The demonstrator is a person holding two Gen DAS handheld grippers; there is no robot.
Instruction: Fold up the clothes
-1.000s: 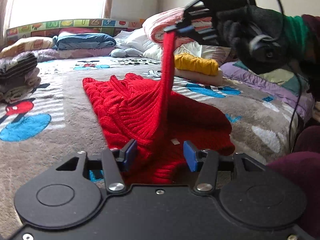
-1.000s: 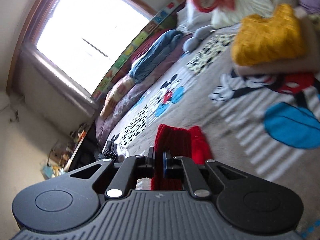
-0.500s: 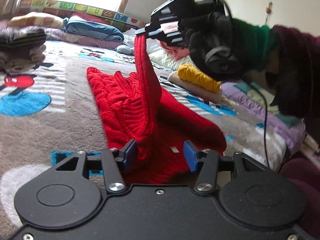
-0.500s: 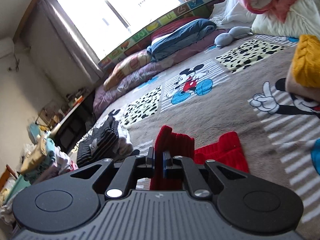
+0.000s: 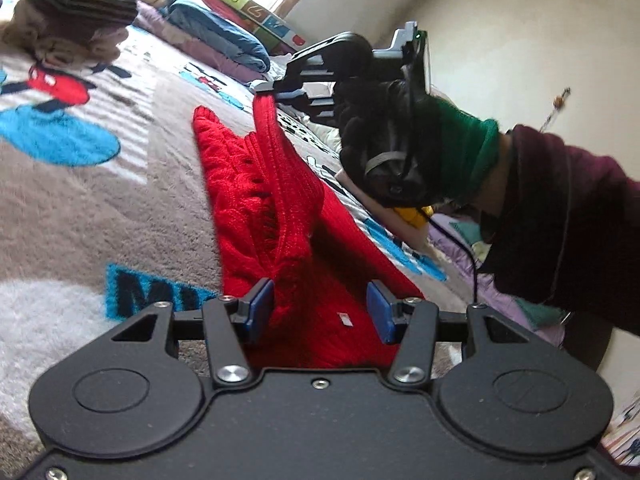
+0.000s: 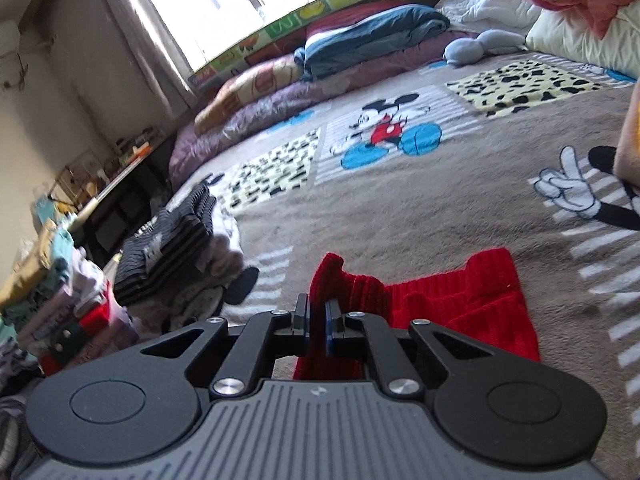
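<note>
The red knit sweater (image 5: 256,208) lies spread on the cartoon-print blanket (image 5: 100,200), with one ribbed edge pinched and lifted above its middle by the right gripper (image 6: 317,322), whose jaws are clamped tight on the fabric, so I judge a fold across the body has begun but is not yet laid down. At the sweater's near end the left gripper (image 5: 320,308) stands about half open with bunched knit between its blue pads (image 5: 260,304), and whether they press on it I cannot tell. Away from the sweater, a striped folded stack (image 6: 168,248) beyond its left edge and a yellow knit pile (image 5: 412,212) on its right suggest other garments are finished, while this sweater's remaining folds are still to do
</note>
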